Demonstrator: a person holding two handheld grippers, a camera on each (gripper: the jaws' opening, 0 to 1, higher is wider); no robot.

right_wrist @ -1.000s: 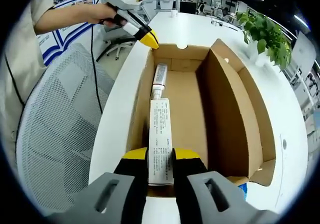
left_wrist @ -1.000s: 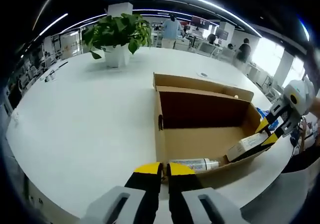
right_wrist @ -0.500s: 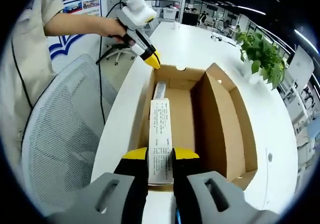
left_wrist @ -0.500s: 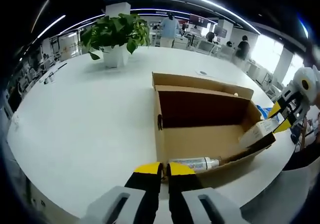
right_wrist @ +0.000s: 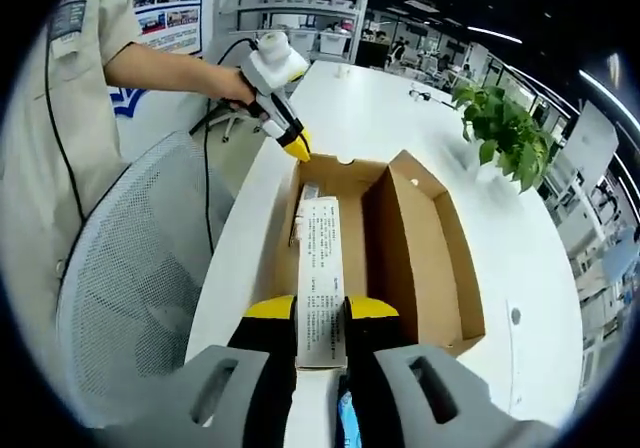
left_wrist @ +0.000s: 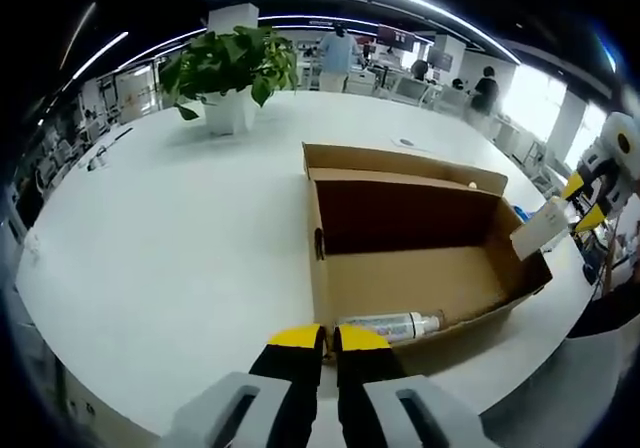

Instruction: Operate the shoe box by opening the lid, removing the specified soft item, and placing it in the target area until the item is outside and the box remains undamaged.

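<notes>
An open brown shoe box [left_wrist: 420,268] lies on the white table [left_wrist: 170,238], its lid [left_wrist: 400,164] folded back. Inside, along the near wall, rests a silver tube [left_wrist: 390,325]. My left gripper [left_wrist: 318,338] is shut, its yellow tips down at the box's near end wall. At the far right my right gripper [left_wrist: 588,200] holds a white carton [left_wrist: 540,228] above the box's end. In the right gripper view my right gripper [right_wrist: 320,309] is shut on that white carton [right_wrist: 320,268], raised over the box [right_wrist: 410,238]. The left gripper [right_wrist: 296,148] touches the far rim beside the tube [right_wrist: 303,208].
A potted plant [left_wrist: 235,68] stands on the far side of the table. A grey mesh chair [right_wrist: 130,298] sits close to the table edge beside the box. A person's arm [right_wrist: 170,68] holds the left gripper. Something blue [right_wrist: 345,430] lies under my right jaws.
The right gripper has lifted the white carton up and back out of the box, clear of its end wall. The left gripper and the box have stayed put.
</notes>
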